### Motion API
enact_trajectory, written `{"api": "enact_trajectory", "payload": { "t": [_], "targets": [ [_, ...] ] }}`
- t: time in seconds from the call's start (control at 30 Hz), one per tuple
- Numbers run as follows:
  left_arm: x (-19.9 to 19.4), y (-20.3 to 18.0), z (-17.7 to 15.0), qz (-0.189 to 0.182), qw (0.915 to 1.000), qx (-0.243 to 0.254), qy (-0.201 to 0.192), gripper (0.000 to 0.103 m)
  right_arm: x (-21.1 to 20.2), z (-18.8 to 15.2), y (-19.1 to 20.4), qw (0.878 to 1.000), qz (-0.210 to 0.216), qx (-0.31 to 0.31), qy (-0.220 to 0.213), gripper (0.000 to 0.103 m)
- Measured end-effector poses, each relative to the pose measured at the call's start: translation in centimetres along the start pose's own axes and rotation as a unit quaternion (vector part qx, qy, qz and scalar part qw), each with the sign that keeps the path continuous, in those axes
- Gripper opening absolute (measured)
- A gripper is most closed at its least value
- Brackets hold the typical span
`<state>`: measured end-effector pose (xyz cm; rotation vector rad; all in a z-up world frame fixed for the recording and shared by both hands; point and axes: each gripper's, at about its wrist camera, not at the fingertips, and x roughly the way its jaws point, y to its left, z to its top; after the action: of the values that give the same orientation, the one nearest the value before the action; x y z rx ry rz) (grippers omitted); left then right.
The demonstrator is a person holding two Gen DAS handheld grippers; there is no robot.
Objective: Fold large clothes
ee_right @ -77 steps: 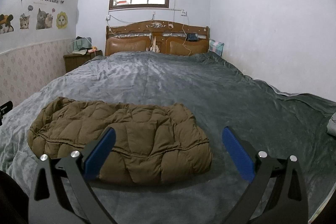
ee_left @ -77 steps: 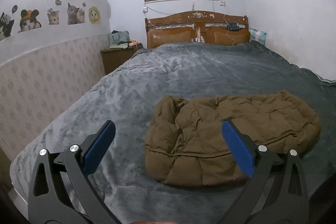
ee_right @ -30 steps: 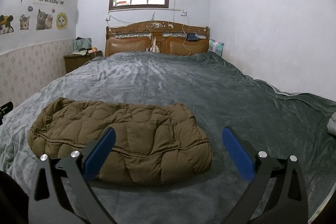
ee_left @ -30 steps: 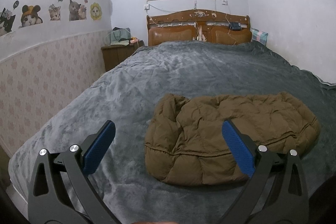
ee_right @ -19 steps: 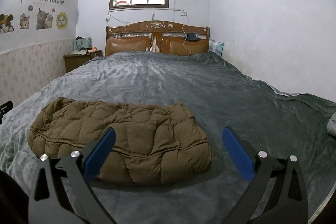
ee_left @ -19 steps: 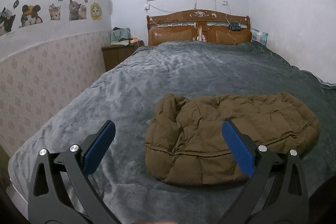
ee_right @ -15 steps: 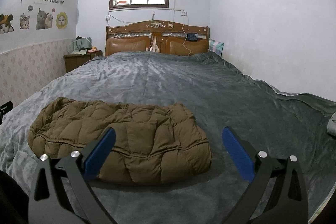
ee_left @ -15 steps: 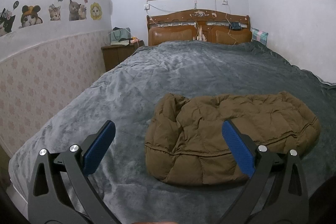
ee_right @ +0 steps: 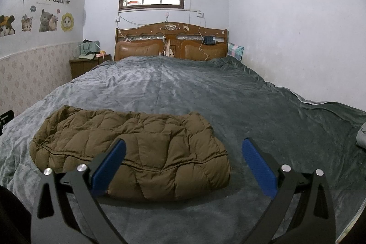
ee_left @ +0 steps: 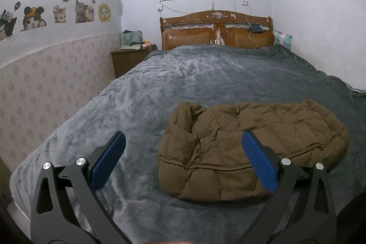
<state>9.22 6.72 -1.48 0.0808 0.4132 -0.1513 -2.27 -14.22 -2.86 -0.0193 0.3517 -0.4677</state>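
A brown quilted puffer jacket [ee_left: 249,143] lies folded into a compact bundle on the grey blanket of the bed [ee_left: 205,74]. It also shows in the right wrist view [ee_right: 137,148]. My left gripper [ee_left: 183,136] is open and empty, held above the near end of the bed with the jacket's left half between and beyond its fingers. My right gripper [ee_right: 183,143] is open and empty, above the jacket's right end.
A wooden headboard [ee_left: 217,31] stands at the far end under a window. A nightstand [ee_left: 130,58] with a bag is at the far left. Walls run close along both sides of the bed. A grey cloth lump [ee_right: 361,136] lies at the bed's right edge.
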Motion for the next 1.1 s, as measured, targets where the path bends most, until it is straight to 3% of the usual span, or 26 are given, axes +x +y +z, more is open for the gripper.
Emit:
{"api": "enact_trajectory", "payload": {
  "t": [1.1],
  "targets": [
    [0.5, 0.45, -0.08, -0.002, 1.0, -0.006, 0.003, 0.1, 0.03, 0.09, -0.06, 1.0, 0.0, -0.001, 0.0, 0.101]
  ]
}}
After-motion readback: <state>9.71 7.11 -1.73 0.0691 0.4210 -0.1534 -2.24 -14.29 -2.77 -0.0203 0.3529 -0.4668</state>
